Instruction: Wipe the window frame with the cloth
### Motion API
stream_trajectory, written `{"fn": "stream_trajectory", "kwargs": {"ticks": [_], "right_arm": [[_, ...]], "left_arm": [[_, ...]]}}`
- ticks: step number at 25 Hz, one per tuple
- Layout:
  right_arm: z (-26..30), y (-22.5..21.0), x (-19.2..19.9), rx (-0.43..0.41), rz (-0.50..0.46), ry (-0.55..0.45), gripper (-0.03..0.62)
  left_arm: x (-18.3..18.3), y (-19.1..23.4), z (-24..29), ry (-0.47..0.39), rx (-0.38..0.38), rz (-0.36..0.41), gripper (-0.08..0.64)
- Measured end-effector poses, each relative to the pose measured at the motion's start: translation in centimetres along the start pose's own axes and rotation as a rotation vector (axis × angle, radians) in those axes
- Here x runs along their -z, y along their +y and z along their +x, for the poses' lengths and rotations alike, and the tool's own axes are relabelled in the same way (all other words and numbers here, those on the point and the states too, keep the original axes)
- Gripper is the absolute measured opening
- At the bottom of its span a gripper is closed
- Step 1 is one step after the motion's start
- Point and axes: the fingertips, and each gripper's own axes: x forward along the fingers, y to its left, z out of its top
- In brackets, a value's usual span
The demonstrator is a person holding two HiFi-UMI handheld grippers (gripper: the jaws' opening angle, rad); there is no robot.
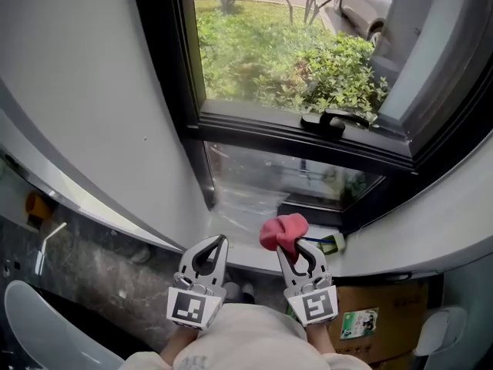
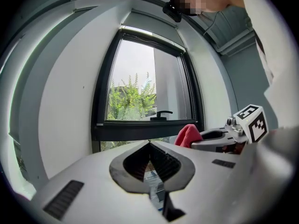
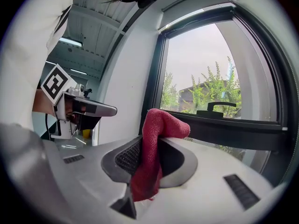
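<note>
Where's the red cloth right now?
The red cloth is clamped in the right gripper. It sits low and just right of centre in the head view, below the window frame and its black handle.

Head view looks down; gripper views share the window frame (image 2: 140,130).

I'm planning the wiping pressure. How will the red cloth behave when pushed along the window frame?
Probably floppy: the red cloth droops over the right tool that pinches it. Likely light, since a small pinch holds it. Its knit looks grippy, so it may bunch against the window frame rather than slide.
</note>
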Motion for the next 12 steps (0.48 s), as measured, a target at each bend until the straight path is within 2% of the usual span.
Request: {"fn": "stream_trajectory", "kwargs": {"ticks": [5,10,12], "right_arm": [[0.6,0.5,-0.8,-0.01,-0.011,-0.013,0.092],[0.9,0.8,-1.7,0.039,0.008,-0.015,0.092],[1.2,0.9,-1.9,0.057,0.027,-0.004,0.092]], "left_arm": [[-1.0,-0.2,0.4,-0.03,0.026,-0.025,0.008],[-0.4,0.2,0.9,-0.018,0.069,-0.025,0.008],[-1.3,0.5,1.1,-0.038,0.093,-0.019,0.008]]}}
